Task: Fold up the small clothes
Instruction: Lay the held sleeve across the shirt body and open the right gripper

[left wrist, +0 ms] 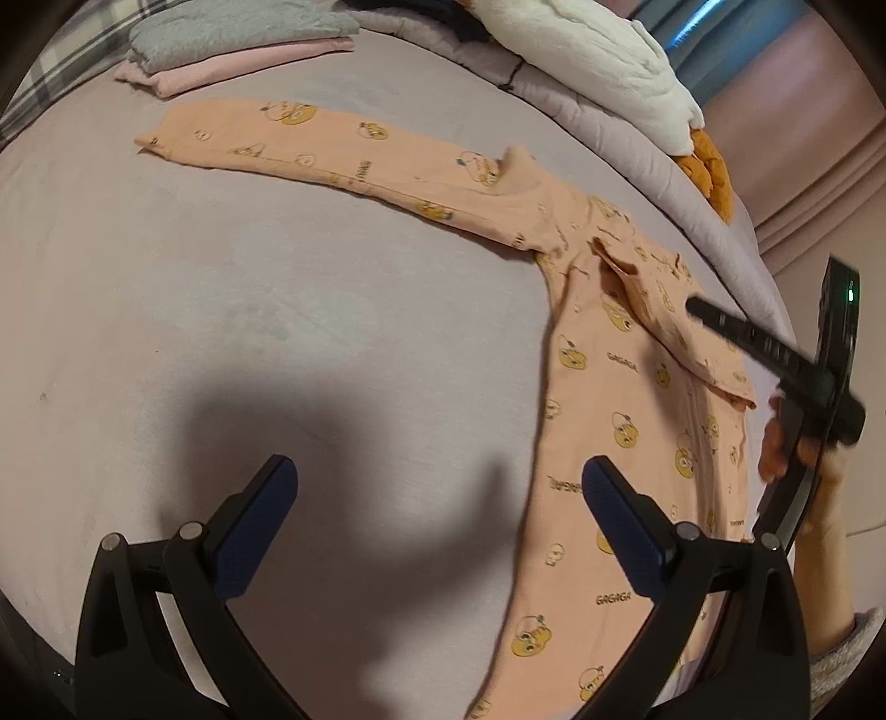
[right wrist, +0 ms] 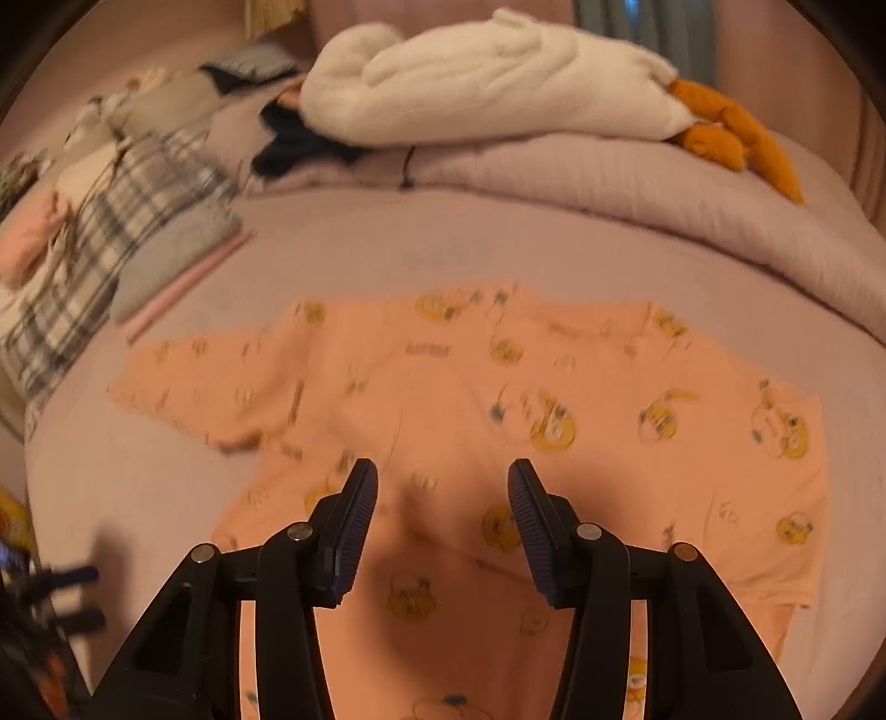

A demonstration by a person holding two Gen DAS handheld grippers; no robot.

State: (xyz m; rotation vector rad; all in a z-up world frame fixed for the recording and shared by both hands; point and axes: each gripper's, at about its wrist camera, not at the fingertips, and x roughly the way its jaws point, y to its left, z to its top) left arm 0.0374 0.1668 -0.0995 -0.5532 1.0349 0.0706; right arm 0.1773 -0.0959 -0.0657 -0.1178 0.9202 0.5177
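I hold both tongs released over the bed (left wrist: 221, 310): left tongs (left wrist: 437, 515) beside the peach garment (left wrist: 609, 387), right tongs (right wrist: 443, 526) above it, nothing gripped.

I see a bed (left wrist: 221, 310) covered in a pale mauve sheet carrying everything. Spread flat on it lies a peach garment (left wrist: 603, 387) printed with yellow cartoon figures, one long sleeve stretched out toward the far side. Beyond that sleeve I make out a small folded stack (left wrist: 232, 50), grey on top of pink. A bunched quilt (right wrist: 637, 188) in the same mauve runs along the far edge, with a white fluffy blanket (right wrist: 487, 83) on it. A plaid pillow (right wrist: 111, 232) sits at one side.
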